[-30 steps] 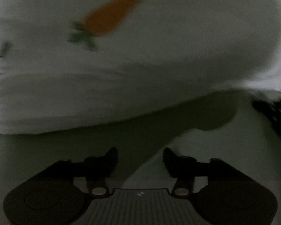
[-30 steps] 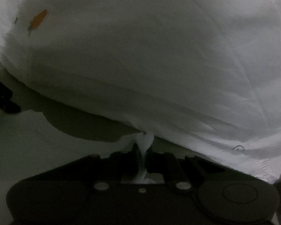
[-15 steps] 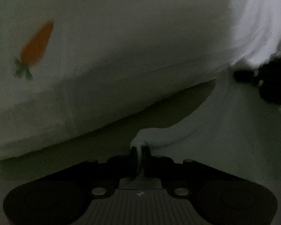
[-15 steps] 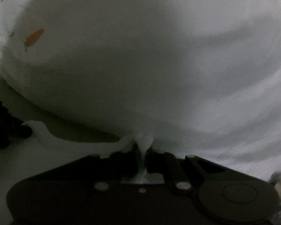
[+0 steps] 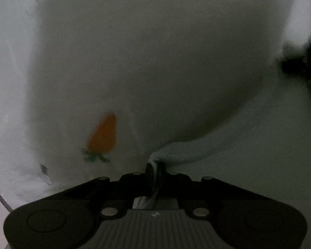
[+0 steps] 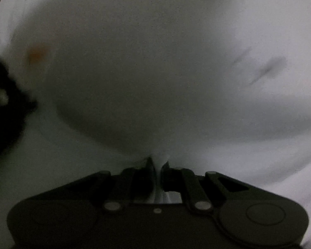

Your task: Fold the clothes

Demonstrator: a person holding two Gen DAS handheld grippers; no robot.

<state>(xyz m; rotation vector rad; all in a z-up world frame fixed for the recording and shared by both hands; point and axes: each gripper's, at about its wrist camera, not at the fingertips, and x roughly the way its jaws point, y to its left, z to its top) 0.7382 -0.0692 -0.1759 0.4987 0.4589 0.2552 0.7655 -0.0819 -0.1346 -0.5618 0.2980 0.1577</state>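
A white garment (image 5: 155, 62) with a small orange carrot print (image 5: 103, 134) billows up and fills both wrist views. My left gripper (image 5: 155, 166) pinches a bunched edge of it; the jaws are easing open, with cloth still pressed between the pads. The right gripper (image 6: 158, 162) likewise grips a fold of the same garment (image 6: 155, 72), its jaws also starting to open around the cloth. The carrot (image 6: 37, 54) shows faintly at the upper left there. Each view catches the other gripper as a dark blurred shape (image 5: 304, 62) (image 6: 6, 114).
A pale, dim surface (image 5: 259, 155) lies under the lifted cloth and shows at the lower left of the right wrist view (image 6: 51, 155). A thin dark line (image 5: 0, 197) runs along the left edge. Faint dark marks (image 6: 265, 68) sit on the cloth.
The left gripper went from open and empty to shut on the garment's edge. Both grippers have carried the cloth upward and the carrot print has slid down toward the left fingers.
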